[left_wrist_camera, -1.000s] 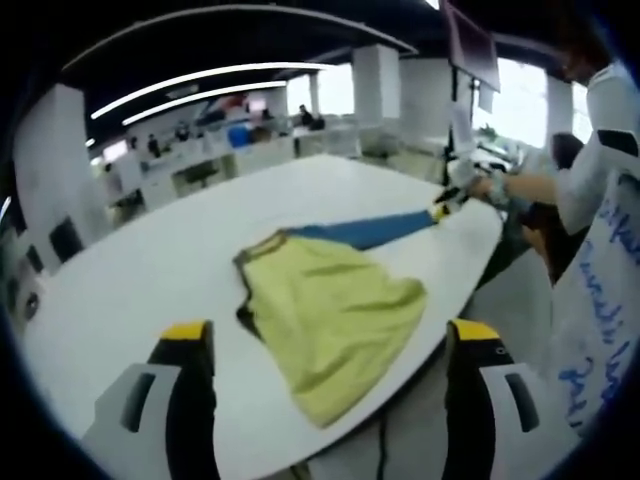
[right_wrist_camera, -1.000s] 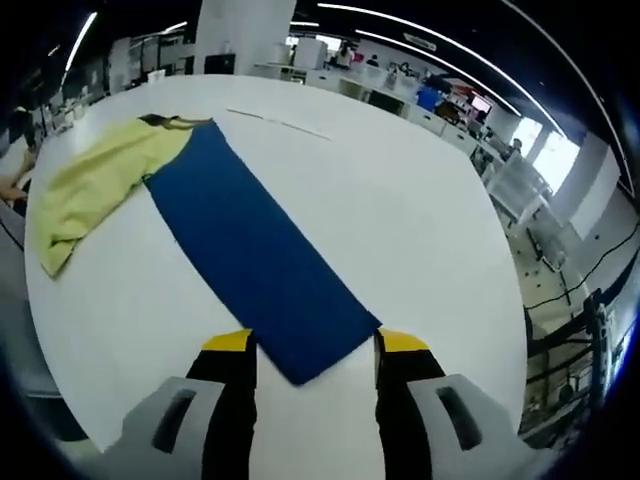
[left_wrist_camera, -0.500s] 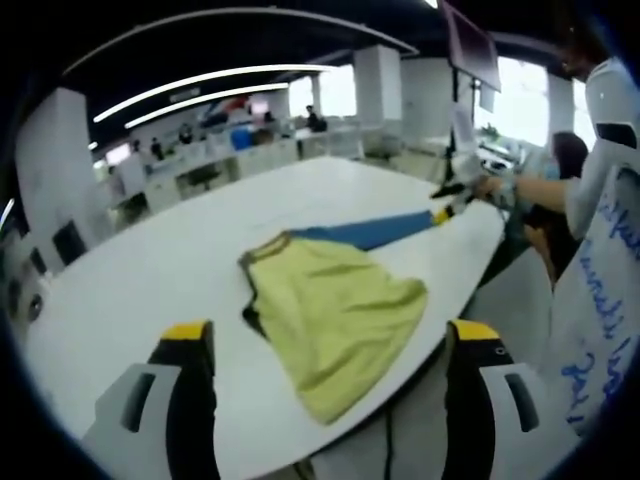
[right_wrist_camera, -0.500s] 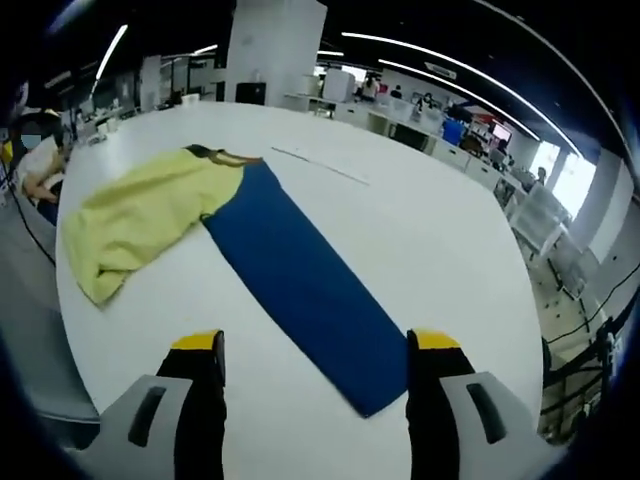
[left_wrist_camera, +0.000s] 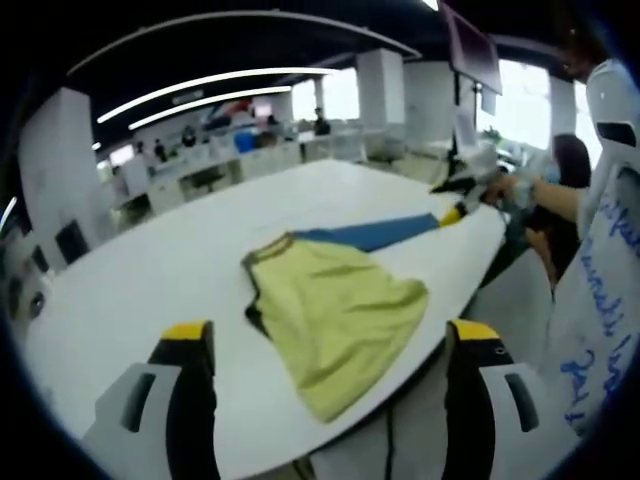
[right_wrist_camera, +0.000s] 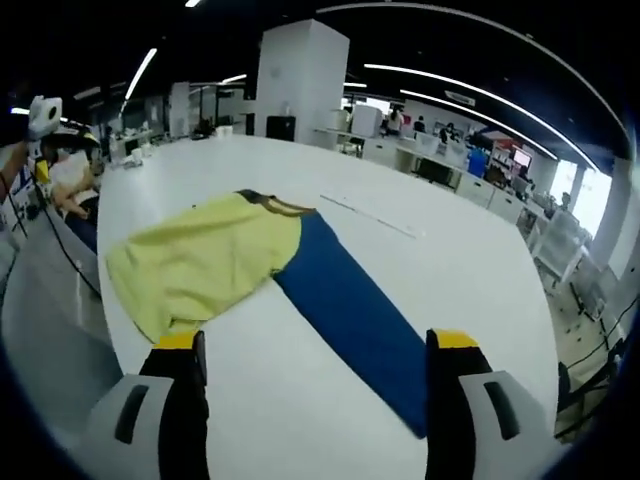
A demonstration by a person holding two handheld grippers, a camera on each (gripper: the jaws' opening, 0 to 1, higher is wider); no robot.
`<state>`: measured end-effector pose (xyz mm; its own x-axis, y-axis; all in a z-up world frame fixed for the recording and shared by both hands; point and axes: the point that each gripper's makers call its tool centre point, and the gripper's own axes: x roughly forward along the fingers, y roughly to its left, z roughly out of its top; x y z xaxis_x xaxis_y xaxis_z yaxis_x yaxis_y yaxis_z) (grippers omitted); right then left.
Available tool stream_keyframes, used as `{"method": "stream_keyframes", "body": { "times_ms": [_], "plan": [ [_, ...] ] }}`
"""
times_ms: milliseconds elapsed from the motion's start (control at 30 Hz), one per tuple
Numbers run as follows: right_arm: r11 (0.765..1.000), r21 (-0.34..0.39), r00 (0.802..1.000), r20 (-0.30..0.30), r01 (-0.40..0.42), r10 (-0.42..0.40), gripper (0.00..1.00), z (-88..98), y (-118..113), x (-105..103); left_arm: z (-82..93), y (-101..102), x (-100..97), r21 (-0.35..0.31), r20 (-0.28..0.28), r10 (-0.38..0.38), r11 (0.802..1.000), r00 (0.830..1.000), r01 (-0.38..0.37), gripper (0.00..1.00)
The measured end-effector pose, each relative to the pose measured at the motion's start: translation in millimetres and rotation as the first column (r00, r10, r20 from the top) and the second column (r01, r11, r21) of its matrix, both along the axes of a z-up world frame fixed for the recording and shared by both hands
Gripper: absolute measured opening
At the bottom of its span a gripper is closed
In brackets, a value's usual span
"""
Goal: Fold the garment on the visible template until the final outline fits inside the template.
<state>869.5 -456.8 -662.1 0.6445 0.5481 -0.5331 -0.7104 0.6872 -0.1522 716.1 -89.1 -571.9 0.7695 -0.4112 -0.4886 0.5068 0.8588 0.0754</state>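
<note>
My left gripper (left_wrist_camera: 330, 345) shows two black fingers (left_wrist_camera: 190, 385) capped with yellow tips, set on pale grey housings with dark slots. My right gripper (right_wrist_camera: 315, 350) is built the same way: black fingers (right_wrist_camera: 447, 400), yellow tips, grey bodies. In the left gripper view I see my white garment (left_wrist_camera: 612, 110) with a black patch.

Open-plan office: white pillar (right_wrist_camera: 300, 70), ceiling light strips (left_wrist_camera: 200, 82), bright windows (left_wrist_camera: 520, 100), desk rows (left_wrist_camera: 230, 155).

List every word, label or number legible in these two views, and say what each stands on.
No text reads clearly.
Blue handwriting on the white sheet at the right edge of the left gripper view: too distorted to read.
Yellow garment, blue template and white table: no lettering visible.
Screens in the background office: too small to read.
</note>
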Motion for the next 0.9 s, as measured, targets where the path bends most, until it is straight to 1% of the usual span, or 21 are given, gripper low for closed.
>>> {"method": "stream_keyframes", "body": {
  "times_ms": [100,200,267,367,400,433,500,633,733,833,900],
  "plan": [
    [0.999,0.041,1.0,0.018,0.003,-0.004,0.93,10.5,13,-10,0.6,1,-2.2,-0.004,0.004,0.004,1.0,1.0,-0.004,0.91],
    [0.997,0.075,1.0,0.021,-0.003,0.001,0.95,14.8,25,-22,0.9,1,-3.7,-0.011,0.01,0.012,1.0,1.0,-0.012,0.91],
    [0.997,0.078,1.0,0.028,-0.009,0.007,0.95,17.7,31,-29,0.3,2,-4.9,-0.009,0.009,0.014,1.0,1.0,-0.014,0.91],
    [0.998,0.067,0.997,0.076,0.01,-0.015,1.0,26.7,32,-32,1.1,3,-6.3,-0.012,0.015,0.02,1.0,1.0,-0.02,0.91],
    [0.997,0.075,0.997,0.075,0.013,-0.018,1.0,29.1,34,-35,1.2,3,-6.7,-0.013,0.017,0.023,1.0,1.0,-0.022,0.91],
    [0.995,0.1,0.997,0.073,0.025,-0.032,1.0,34.7,36,-38,0.8,3,-7.1,-0.014,0.016,0.024,1.0,1.0,-0.024,0.91],
    [0.991,0.13,0.996,0.081,0.023,-0.033,1.0,42.8,40,-44,-0.9,3,-8.3,-0.01,0.01,0.025,1.0,1.0,-0.025,0.91],
    [0.989,0.145,0.994,0.11,0.013,-0.029,1.0,59.3,50,-60,-0.8,1,-8.7,-0.015,0.016,0.027,1.0,1.0,-0.027,0.91],
    [0.989,0.145,0.994,0.108,0.002,-0.018,1.0,63.6,58,-69,-0.6,-2,-9.5,-0.019,0.021,0.022,1.0,1.0,-0.021,0.91],
    [0.989,0.146,0.992,0.12,0.013,-0.03,1.0,70.0,61,-74,-1.8,-2,-10.5,-0.019,0.022,0.024,1.0,0.999,-0.024,0.91],
    [0.988,0.151,0.991,0.129,0.02,-0.04,1.0,74.6,62,-77,-2.0,0,-10.4,-0.027,0.026,0.038,0.999,0.999,-0.037,0.93]
  ]
}}
